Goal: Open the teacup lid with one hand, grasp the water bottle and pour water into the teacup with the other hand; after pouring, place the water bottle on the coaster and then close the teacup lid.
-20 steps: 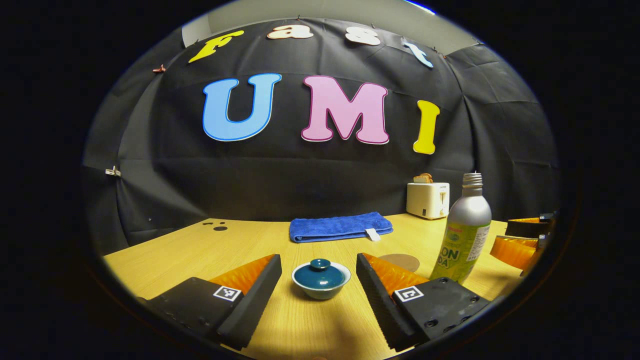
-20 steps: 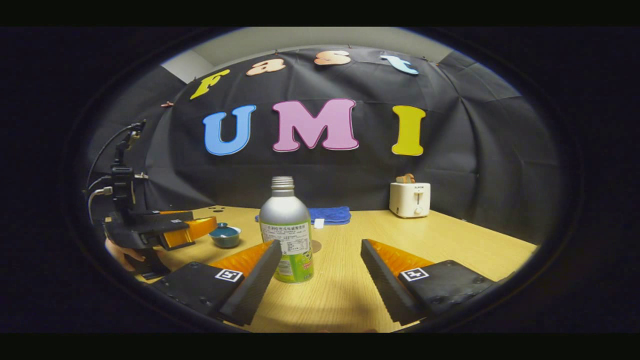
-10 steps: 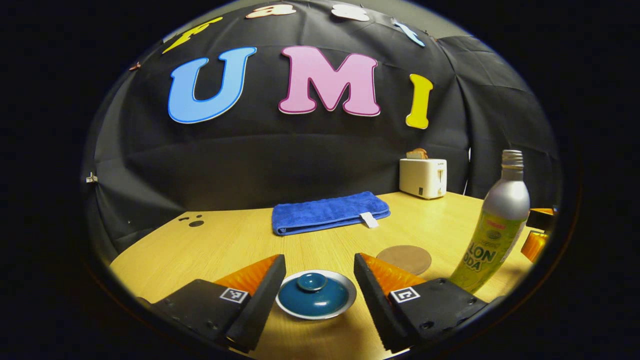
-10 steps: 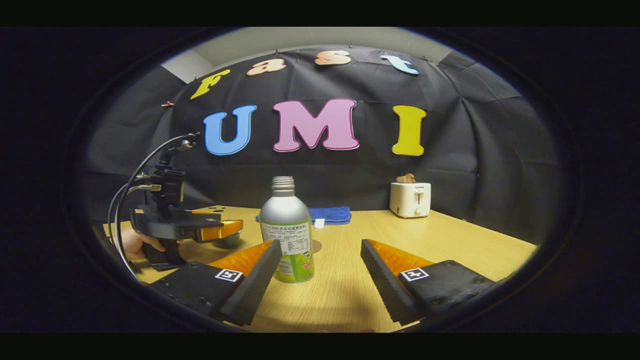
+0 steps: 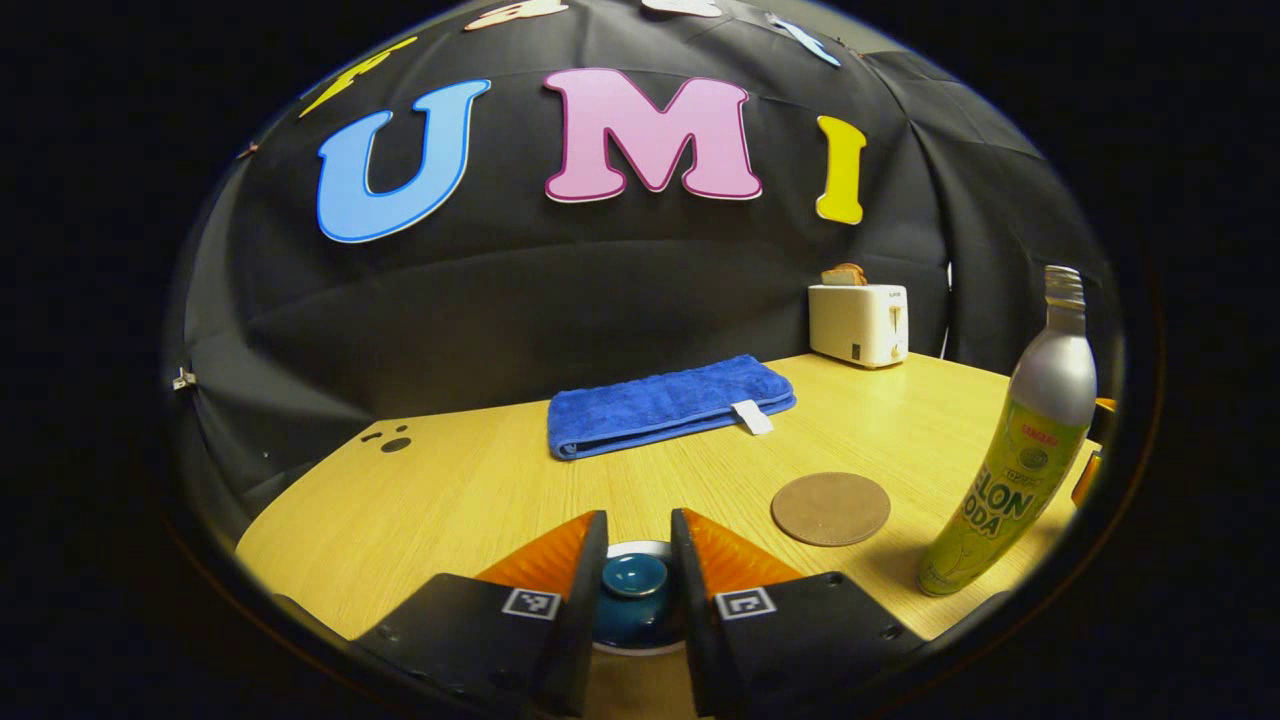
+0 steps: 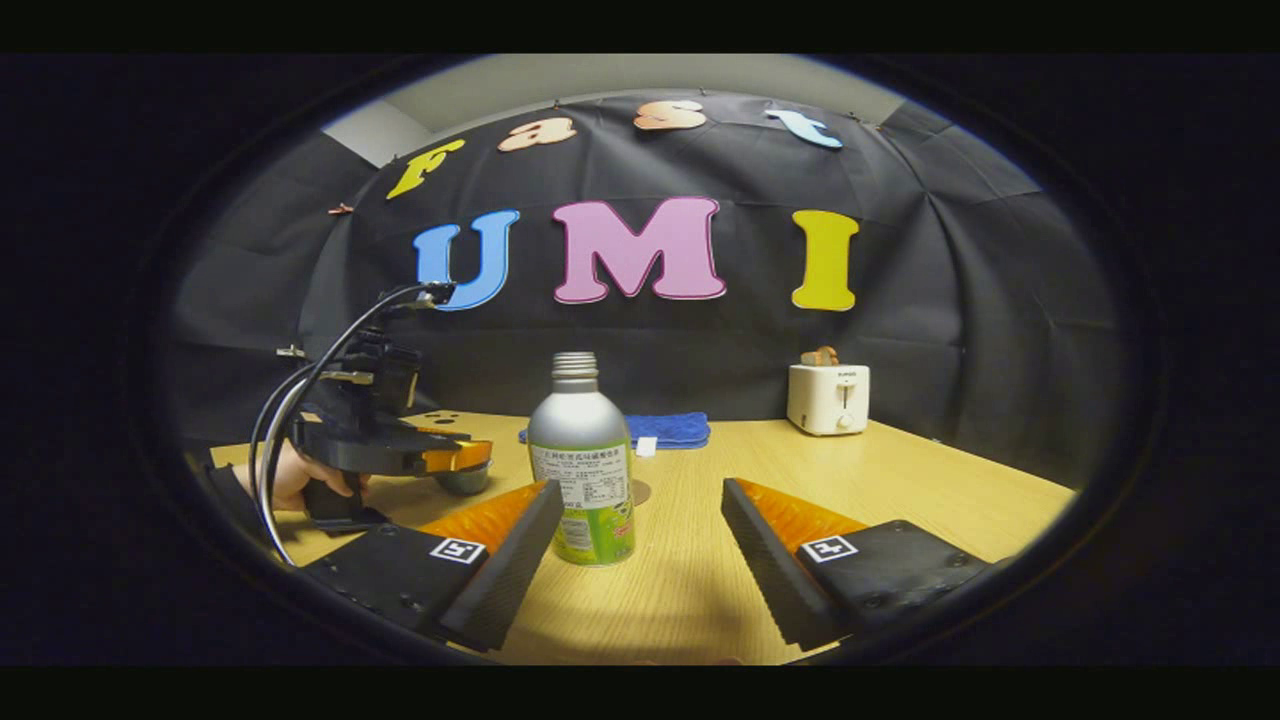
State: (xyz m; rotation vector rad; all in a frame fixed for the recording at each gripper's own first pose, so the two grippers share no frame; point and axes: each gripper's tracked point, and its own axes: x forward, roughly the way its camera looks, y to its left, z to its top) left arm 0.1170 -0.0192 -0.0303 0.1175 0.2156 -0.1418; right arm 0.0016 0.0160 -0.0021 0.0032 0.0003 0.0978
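Left gripper pinches the round teal lid knob; right gripper gapes before the silvery bottle

Two handheld grippers are present: the left gripper and the right gripper, each with two orange-and-black fingers. On one wooden table there is one teal teacup lid on one teacup, one silver and green water bottle, and one round brown coaster. There is also one folded blue towel, one white toaster, and one visible hand holding the left gripper.
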